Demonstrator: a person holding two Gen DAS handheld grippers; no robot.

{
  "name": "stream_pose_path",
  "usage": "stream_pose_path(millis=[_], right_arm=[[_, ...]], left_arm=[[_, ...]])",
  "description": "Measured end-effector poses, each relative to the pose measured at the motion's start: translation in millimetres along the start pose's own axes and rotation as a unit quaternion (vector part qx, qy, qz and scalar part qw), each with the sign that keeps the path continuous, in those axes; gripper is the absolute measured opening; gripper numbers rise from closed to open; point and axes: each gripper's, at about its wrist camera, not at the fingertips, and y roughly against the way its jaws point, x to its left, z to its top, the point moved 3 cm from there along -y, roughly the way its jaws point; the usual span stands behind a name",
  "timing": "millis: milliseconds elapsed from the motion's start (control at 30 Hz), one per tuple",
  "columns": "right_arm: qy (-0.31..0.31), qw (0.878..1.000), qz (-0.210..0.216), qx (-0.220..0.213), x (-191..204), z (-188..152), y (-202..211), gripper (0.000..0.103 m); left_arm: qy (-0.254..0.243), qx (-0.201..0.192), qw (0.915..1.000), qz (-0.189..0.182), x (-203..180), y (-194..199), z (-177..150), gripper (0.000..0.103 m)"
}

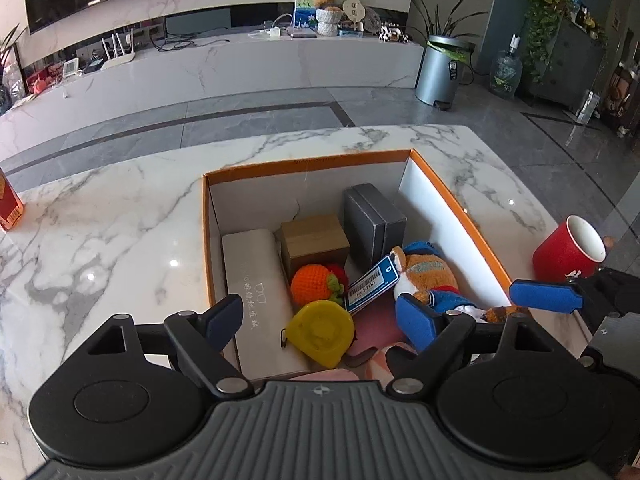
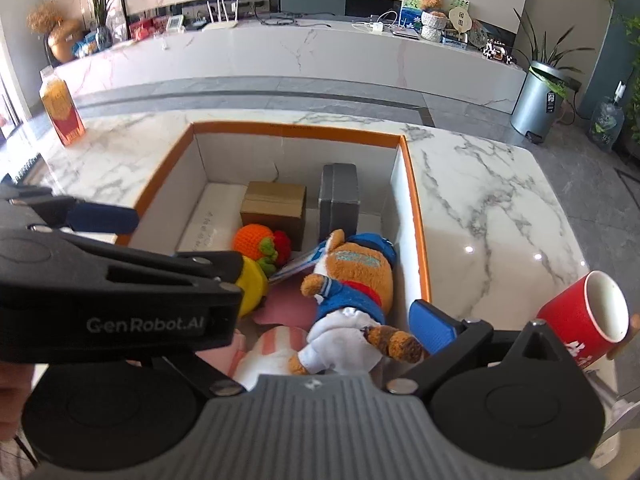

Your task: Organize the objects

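An open cardboard box with an orange rim (image 1: 304, 166) (image 2: 416, 216) stands on the marble table. Inside lie a long white case (image 1: 256, 280), a brown carton (image 1: 314, 244) (image 2: 274, 208), a grey box (image 1: 372, 224) (image 2: 339, 196), a crocheted orange fruit (image 1: 314, 284) (image 2: 256, 240), a yellow tape measure (image 1: 320, 332) (image 2: 252, 284) and a plush toy in blue clothes (image 1: 430, 276) (image 2: 352, 280) with a blue tag (image 1: 374, 282). My left gripper (image 1: 320, 320) hangs open over the tape measure, touching nothing. My right gripper (image 2: 328, 320) stands open above the plush toy; the left tool hides its left finger.
A red cup (image 1: 568, 252) (image 2: 580, 320) lies tilted on the table right of the box. An orange-red carton (image 1: 8, 204) (image 2: 62, 108) stands at the table's far left. A pink striped cloth item (image 2: 276, 348) lies at the box's near end. Grey floor lies beyond the table.
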Motion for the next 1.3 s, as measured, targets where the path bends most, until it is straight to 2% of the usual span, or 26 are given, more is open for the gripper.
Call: stream_pose_path(millis=[233, 433, 633, 833, 900, 1100, 1300], right_arm=[[0.01, 0.999, -0.011, -0.038, 17, 0, 33, 0.101], [0.04, 0.997, -0.021, -0.061, 41, -11, 66, 0.101], [0.037, 0.994, -0.001, -0.102, 60, -33, 97, 0.101], [0.033, 0.992, -0.022, -0.116, 67, -68, 113, 0.101], [0.032, 0.99, -0.026, -0.135, 68, -81, 121, 0.101], [0.036, 0.986, -0.032, -0.161, 71, -115, 130, 0.101], [0.021, 0.983, -0.048, -0.174, 67, -141, 132, 0.101]], left_arm=[[0.026, -0.043, 0.9987, -0.011, 4, 31, -7, 0.099], [0.037, -0.067, 0.997, 0.008, 8, 62, -21, 0.099], [0.014, -0.106, 0.9927, 0.057, 10, 96, -40, 0.099], [0.016, -0.151, 0.9829, 0.103, 19, 127, -77, 0.099], [0.018, -0.162, 0.9799, 0.114, 21, 133, -92, 0.099], [0.041, -0.172, 0.9775, 0.115, 29, 135, -123, 0.099], [0.052, -0.161, 0.9786, 0.117, 37, 135, -146, 0.099]])
